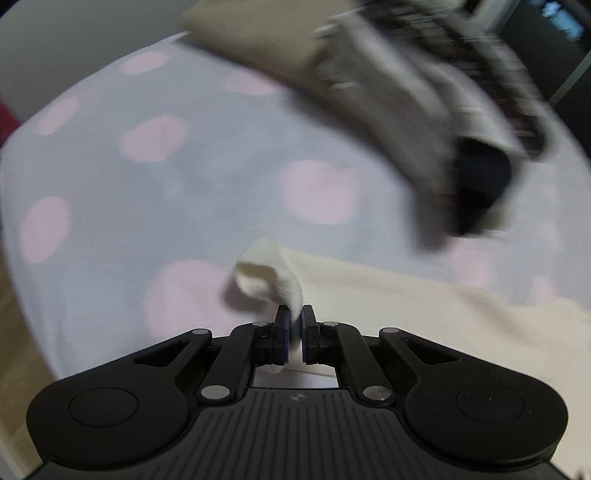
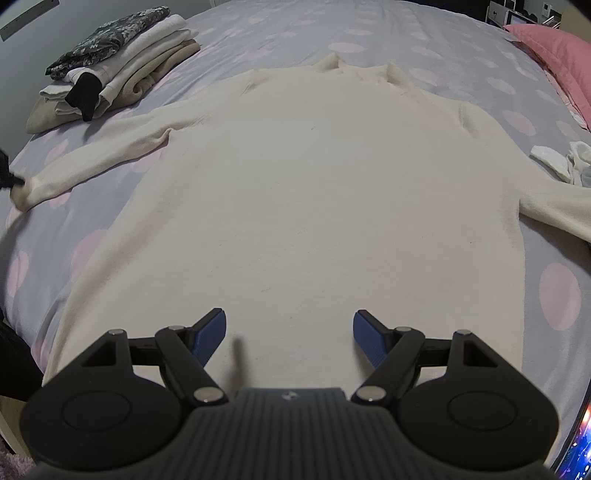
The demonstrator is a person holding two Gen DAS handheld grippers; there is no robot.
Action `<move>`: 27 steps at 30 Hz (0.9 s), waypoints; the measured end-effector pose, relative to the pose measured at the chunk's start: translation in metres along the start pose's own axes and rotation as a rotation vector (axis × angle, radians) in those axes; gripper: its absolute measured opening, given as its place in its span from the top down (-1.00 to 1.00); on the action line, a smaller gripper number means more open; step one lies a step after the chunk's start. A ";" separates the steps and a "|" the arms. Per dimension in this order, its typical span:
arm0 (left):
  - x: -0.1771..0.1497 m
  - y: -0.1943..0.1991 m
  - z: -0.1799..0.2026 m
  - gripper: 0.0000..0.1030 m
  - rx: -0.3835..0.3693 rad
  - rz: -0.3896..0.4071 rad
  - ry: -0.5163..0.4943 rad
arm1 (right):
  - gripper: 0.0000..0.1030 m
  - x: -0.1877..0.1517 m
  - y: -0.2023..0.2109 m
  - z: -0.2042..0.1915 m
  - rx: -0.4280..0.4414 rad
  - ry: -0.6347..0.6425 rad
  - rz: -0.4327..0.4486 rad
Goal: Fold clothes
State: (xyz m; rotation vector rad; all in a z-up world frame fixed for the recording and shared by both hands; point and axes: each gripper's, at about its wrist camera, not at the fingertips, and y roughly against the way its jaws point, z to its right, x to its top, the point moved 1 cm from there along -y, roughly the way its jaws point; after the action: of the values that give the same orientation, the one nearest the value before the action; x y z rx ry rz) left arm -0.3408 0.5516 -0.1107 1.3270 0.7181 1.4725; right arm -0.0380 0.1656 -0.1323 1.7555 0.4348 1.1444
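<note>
Cream knit long-sleeved sweater [image 2: 295, 192] lies flat on the lilac pink-spotted bed sheet [image 2: 406, 33]. Left gripper [image 1: 294, 325] jaws pinch its sleeve cuff [image 1: 266, 280] at nine o'clock. Right gripper [image 2: 290, 332] jaws spread wide, empty, above the hem

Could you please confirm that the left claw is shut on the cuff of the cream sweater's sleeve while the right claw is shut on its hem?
Not quite: the right claw is open, hovering over the sweater and gripping nothing, as the right wrist view shows. The left claw is indeed shut on the sleeve cuff.
</note>
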 end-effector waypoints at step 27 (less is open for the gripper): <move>-0.217 0.042 0.279 0.93 -0.638 -0.136 -0.765 | -0.51 0.001 0.007 0.020 -0.029 -0.056 0.034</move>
State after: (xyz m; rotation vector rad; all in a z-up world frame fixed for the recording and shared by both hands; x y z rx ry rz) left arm -0.1045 0.2861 -0.0905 1.1633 -0.1564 0.8520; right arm -0.0221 0.1528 -0.1271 1.7712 0.3544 1.1169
